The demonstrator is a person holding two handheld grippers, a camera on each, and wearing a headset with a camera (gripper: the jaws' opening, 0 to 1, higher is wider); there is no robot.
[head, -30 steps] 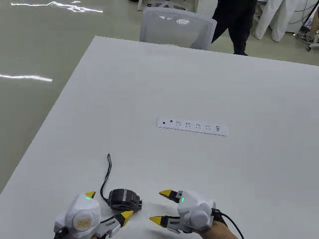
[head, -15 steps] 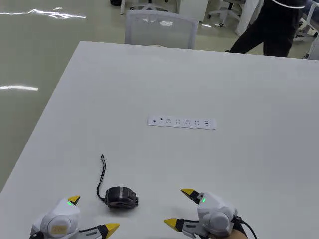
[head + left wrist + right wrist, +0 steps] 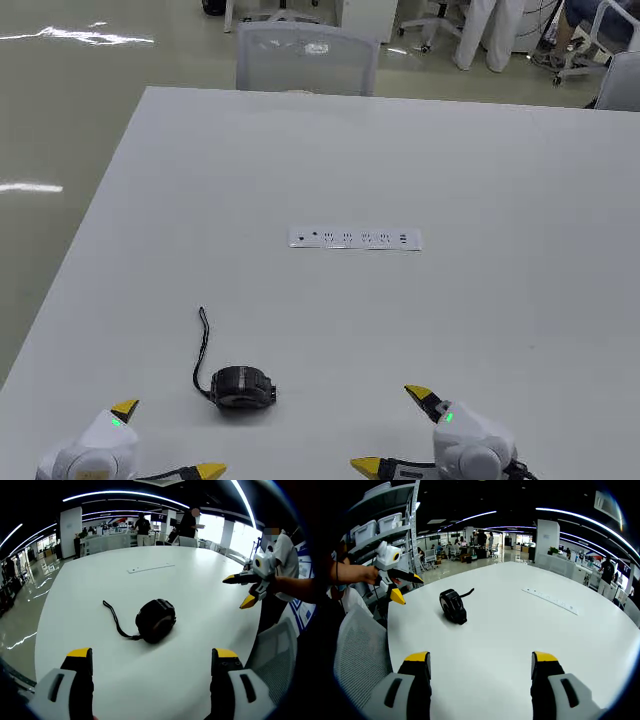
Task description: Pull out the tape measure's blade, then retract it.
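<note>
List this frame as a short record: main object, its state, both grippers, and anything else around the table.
Object: tape measure, dark, lying on the white table
Strap: wrist loop trailing toward the far side
Blade: not pulled out
Left gripper: open, short of the tape measure, holding nothing
Right gripper: open, off to the right in the head view, holding nothing
Other: power strip mid-table; chair at the far edge

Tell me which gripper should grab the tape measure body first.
Left, probably. The left gripper is open and nearer the tape measure, which lies centred between its jaws in the left gripper view. The right gripper, also open, is farther off, and the tape measure sits off-centre in its view.
</note>
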